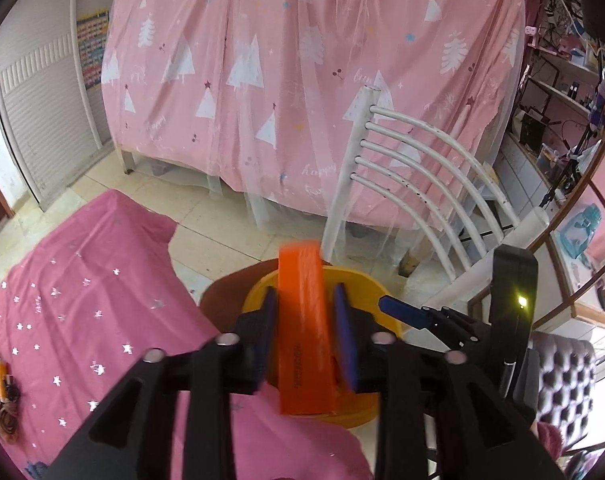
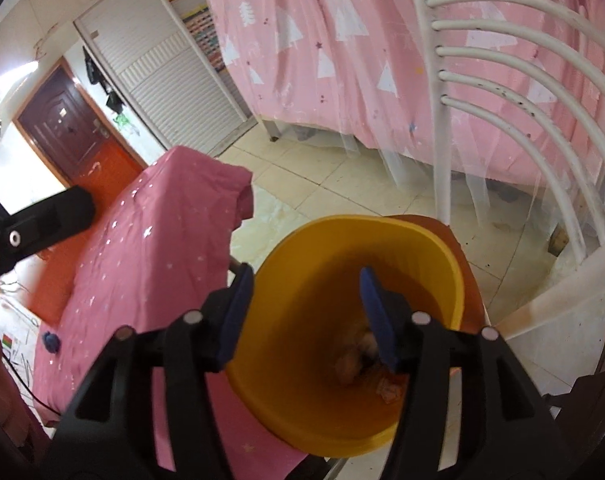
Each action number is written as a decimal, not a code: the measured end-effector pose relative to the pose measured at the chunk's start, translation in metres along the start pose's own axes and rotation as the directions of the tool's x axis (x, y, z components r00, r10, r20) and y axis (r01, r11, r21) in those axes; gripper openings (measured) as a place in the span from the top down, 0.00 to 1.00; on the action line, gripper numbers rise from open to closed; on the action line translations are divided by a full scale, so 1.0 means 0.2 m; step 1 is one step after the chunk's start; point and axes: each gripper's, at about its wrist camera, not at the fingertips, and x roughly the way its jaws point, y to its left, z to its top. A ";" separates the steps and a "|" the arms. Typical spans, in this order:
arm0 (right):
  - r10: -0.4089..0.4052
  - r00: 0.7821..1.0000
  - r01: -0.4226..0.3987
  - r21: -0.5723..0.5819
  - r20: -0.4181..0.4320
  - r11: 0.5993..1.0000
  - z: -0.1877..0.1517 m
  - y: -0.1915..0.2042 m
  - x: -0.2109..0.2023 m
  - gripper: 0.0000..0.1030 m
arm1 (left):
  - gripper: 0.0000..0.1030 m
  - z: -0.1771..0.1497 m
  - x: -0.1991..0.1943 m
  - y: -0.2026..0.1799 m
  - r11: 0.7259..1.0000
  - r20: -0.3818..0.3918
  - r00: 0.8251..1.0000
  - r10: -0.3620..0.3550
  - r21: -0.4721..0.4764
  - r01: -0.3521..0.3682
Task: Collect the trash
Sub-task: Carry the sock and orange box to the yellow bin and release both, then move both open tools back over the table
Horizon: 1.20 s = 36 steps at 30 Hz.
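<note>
Above the round yellow plastic bin (image 1: pixel 366 292), the left gripper (image 1: pixel 305 340) has its blue pads closed against the flat sides of a stiff orange plastic strip (image 1: pixel 304 332), which stands on edge with its far end blurred. The right gripper (image 2: pixel 306 312) hangs over the same bin (image 2: pixel 298 276) with jaws spread wide and nothing between them. Released now, the long strip could catch the rim and tip out onto the pink star-print cloth (image 1: pixel 86 288) or the tiled floor, since the bin sits close to the table edge; the two grippers are also near enough to knock together. Inside the bin, only a pale crumpled lump (image 2: pixel 356 354) and a small wrapper show, half hidden behind the right finger. What supports the bin is unclear, and the strip's printed text is illegible.
</note>
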 end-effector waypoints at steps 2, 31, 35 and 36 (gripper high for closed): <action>-0.001 1.000 0.001 0.011 0.008 1.000 0.00 -0.01 -0.01 0.48 | 0.47 0.00 0.01 -0.01 1.000 0.007 1.000 0.005 -0.010 -0.005; 0.163 0.983 -0.180 -0.276 -0.082 0.944 -0.07 0.88 0.11 0.33 | 0.43 -0.26 -0.54 0.86 0.949 0.091 0.973 0.212 -0.259 -0.183; 0.185 0.975 -0.215 -0.325 -0.120 0.921 -0.12 1.04 0.13 0.32 | 0.42 -0.34 -0.65 1.00 0.932 0.094 0.961 0.261 -0.285 -0.225; 0.191 0.973 -0.225 -0.338 -0.130 0.914 -0.14 1.08 0.14 0.32 | 0.41 -0.37 -0.67 1.04 0.927 0.091 0.958 0.274 -0.289 -0.237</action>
